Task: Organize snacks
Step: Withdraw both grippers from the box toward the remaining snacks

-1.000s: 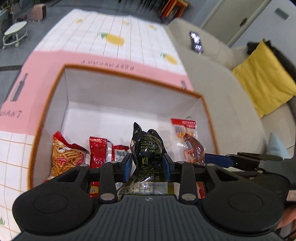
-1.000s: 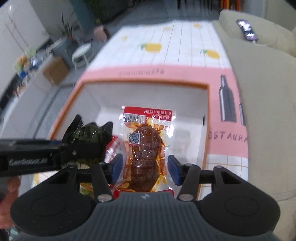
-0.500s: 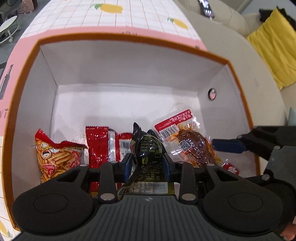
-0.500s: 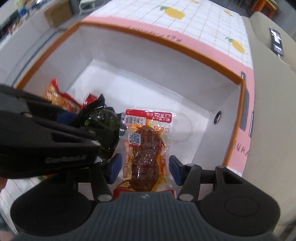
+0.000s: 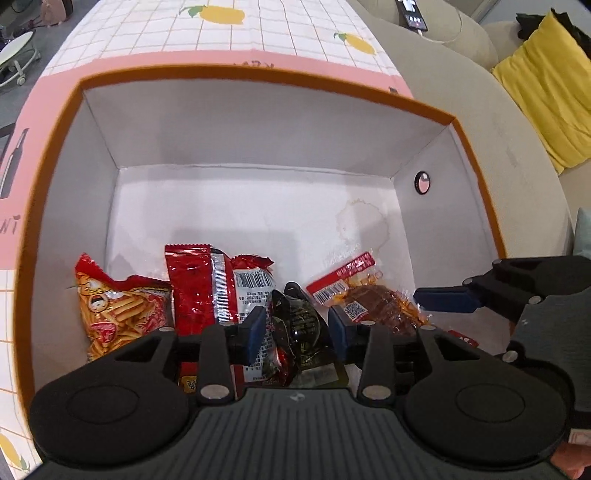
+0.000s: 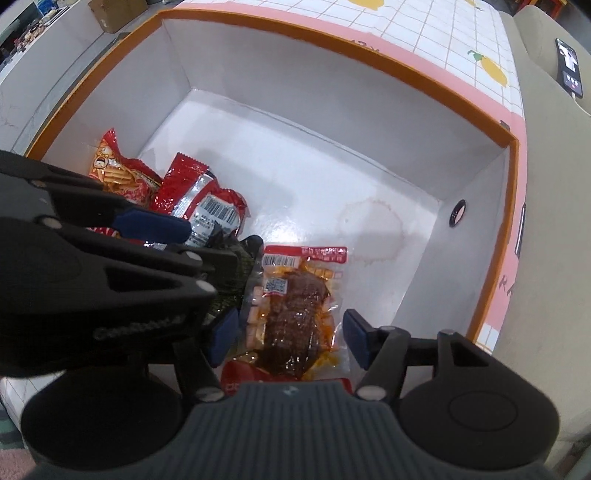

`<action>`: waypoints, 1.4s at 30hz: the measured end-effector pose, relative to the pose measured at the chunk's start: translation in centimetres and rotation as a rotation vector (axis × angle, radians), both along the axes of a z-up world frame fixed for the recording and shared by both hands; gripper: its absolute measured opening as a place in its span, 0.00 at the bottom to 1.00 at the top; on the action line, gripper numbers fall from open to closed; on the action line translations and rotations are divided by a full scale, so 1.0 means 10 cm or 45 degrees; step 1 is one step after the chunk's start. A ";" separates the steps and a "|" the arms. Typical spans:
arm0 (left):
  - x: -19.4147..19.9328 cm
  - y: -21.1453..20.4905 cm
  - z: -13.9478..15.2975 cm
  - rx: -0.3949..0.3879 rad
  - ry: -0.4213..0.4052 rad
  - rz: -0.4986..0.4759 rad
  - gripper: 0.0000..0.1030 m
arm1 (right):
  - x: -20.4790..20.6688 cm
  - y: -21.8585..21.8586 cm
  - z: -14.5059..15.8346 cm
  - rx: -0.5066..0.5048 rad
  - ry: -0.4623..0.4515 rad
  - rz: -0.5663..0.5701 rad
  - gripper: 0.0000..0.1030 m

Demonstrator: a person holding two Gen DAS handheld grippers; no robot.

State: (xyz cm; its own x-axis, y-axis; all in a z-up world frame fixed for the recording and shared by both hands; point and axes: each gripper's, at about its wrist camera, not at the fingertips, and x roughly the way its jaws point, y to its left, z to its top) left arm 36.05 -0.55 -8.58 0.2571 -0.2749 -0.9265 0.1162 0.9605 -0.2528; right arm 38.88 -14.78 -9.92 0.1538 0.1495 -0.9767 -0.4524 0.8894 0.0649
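Both grippers reach down into a white box with an orange rim point(image 5: 258, 75) point(image 6: 332, 40). My left gripper point(image 5: 296, 330) has its jaws opening around a dark green-black packet point(image 5: 301, 325), and the pads stand just clear of it. My right gripper point(image 6: 290, 334) is also opening. A clear packet of brown meat with a red top point(image 6: 295, 306) point(image 5: 373, 295) lies on the box floor between its pads, untouched. The packets sit side by side. The right gripper's blue finger point(image 5: 447, 299) shows at the right, and the left gripper's finger point(image 6: 151, 223) at the left.
A red-orange bag printed with fries point(image 5: 118, 306) point(image 6: 118, 170) and two red packets point(image 5: 199, 288) point(image 6: 192, 188) lie in the box's near-left part. The box stands on a lemon-print cloth point(image 5: 221, 33). A beige sofa point(image 5: 480, 110) holds a yellow cushion point(image 5: 546, 85) and a phone point(image 6: 570, 66).
Both grippers sank into the box. Their jaws widened and let go of the dark packet and the meat packet, which now rest inside.
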 end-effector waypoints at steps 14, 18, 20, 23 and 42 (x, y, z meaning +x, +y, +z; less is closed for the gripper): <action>-0.32 0.06 0.46 0.041 -0.111 0.023 0.49 | -0.22 -0.07 0.35 0.009 -0.061 -0.063 0.69; -0.49 0.06 0.63 0.059 -0.166 0.015 0.49 | -0.36 -0.10 0.50 0.045 -0.091 -0.095 0.69; -0.60 0.08 0.73 0.066 -0.207 0.011 0.49 | -0.46 -0.13 0.59 0.055 -0.128 -0.114 0.69; -0.79 0.06 0.88 0.086 -0.284 0.001 0.49 | -0.62 -0.18 0.75 0.103 -0.185 -0.145 0.69; -2.16 0.11 1.04 0.187 -0.674 0.112 0.49 | -2.22 -0.60 0.85 0.346 -0.613 -0.443 0.68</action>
